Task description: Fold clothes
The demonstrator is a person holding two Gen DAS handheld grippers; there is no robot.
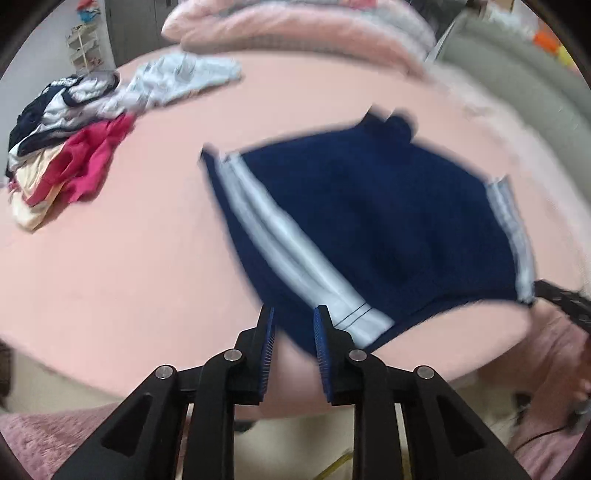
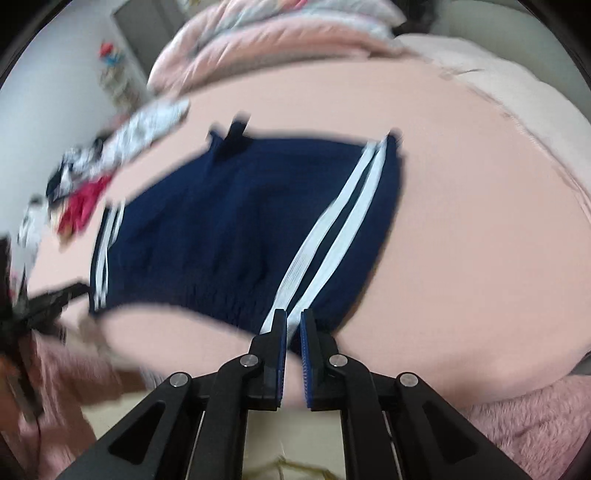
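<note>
Across the left wrist view spreads a bed (image 1: 147,236) under a smooth pink sheet, with pink pillows or folded bedding (image 1: 295,33) piled at its far end and a grey padded headboard (image 1: 517,81) at the upper right. A heap of unfolded clothes (image 1: 74,140) in red, cream, navy and pale grey lies near the far left edge of the bed, and a white shelf rack (image 1: 83,46) stands against the wall behind it. Navy shorts (image 1: 369,214) with white side stripes lie flat on the sheet. The left tongs (image 1: 294,314) stand slightly apart at the near hem, with cloth between the pads but no clear pressure on it. From the right wrist view the same shorts (image 2: 229,229) lie mid-bed, the heap (image 2: 85,192) far off to the left by a pale wall. The right tongs (image 2: 293,314) are nearly closed, pinching the waistband corner beside the white stripes. A fuzzy pink blanket (image 2: 535,417) sits at the lower right.
</note>
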